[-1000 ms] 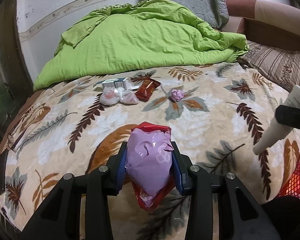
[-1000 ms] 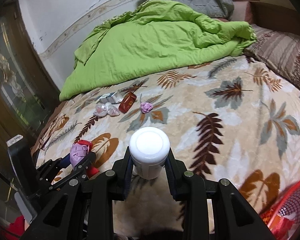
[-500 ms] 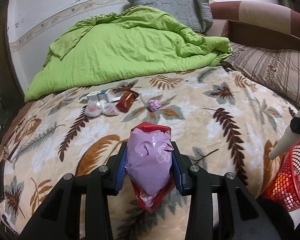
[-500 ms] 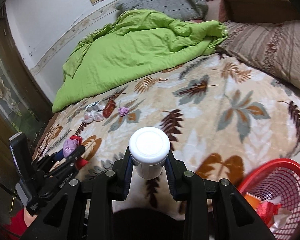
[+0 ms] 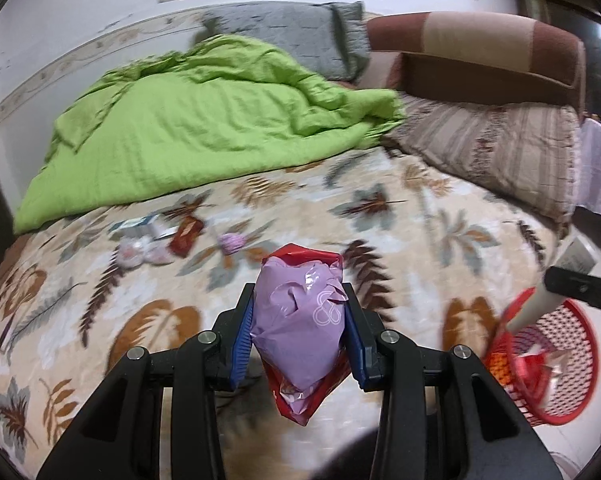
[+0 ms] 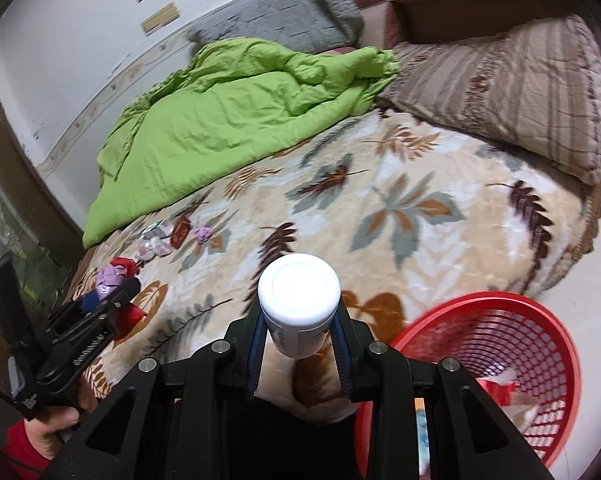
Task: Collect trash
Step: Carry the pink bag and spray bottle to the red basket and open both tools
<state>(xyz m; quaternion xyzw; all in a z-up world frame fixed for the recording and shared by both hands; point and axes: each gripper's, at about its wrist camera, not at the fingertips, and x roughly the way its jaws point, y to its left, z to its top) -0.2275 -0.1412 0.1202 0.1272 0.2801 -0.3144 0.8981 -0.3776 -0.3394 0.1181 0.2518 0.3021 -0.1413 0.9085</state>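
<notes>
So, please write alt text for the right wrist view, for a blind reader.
The right gripper holds a white tube beside a red mesh basket with some trash inside. Behind lies a leaf-patterned bed with small litter and a green quilt.

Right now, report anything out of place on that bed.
Litter sits on the leaf-print blanket near the green quilt: a small box, clear crumpled wrappers, a dark red packet and a purple wad. Nothing looks spilled or broken.

Bed (image 6: pixel 400 216) under leaf-print blanket. On it: green quilt (image 6: pixel 228 120), striped pillow (image 6: pixel 512 92), small box (image 5: pixel 134 225), brown packet (image 5: pixel 186 235), clear wrappers (image 5: pixel 140 254), purple wad (image 5: pixel 231 242). Red basket (image 6: pixel 540 336) on floor beside bed.
</notes>
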